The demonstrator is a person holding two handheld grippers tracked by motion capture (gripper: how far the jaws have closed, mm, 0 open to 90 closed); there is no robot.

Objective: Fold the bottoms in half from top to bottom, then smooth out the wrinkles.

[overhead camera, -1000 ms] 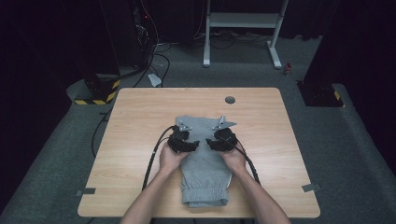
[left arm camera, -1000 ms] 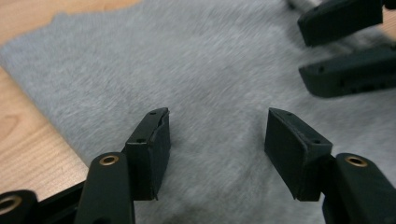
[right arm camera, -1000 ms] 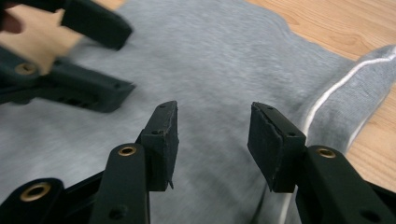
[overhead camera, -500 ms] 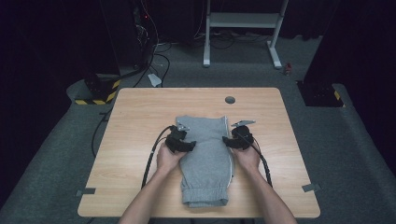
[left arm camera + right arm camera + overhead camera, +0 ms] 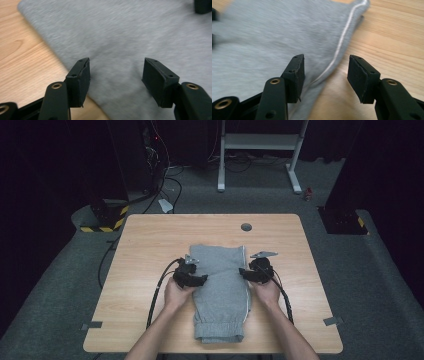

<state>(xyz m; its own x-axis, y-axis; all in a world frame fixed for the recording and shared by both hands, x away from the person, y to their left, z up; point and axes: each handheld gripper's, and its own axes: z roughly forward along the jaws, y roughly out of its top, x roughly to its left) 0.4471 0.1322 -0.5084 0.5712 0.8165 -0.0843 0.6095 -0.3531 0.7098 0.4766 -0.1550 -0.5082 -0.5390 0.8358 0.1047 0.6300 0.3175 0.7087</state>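
Grey sweatpants (image 5: pixel 222 305) lie folded lengthwise on the wooden table (image 5: pixel 150 245), cuffs toward the person. My left gripper (image 5: pixel 202 279) hovers open over the garment's left edge; the left gripper view shows the grey cloth (image 5: pixel 112 32) under its spread jaws (image 5: pixel 116 75), nothing pinched. My right gripper (image 5: pixel 243 272) stands at the right edge. Its jaws (image 5: pixel 325 72) have just been opening, and the hem with the white side stripe (image 5: pixel 344 32) lies below the gap between them, not pressed.
A round cable hole (image 5: pixel 246 227) sits near the table's far edge. Tape strips (image 5: pixel 91 325) mark the front corners. Beyond the table are floor cables, a yellow-black striped block (image 5: pixel 105 222) and a white stand (image 5: pixel 260 150). Bare wood flanks the pants.
My right gripper has slid to the right, from over the pants to their striped right edge. The left gripper has stayed at the left edge.
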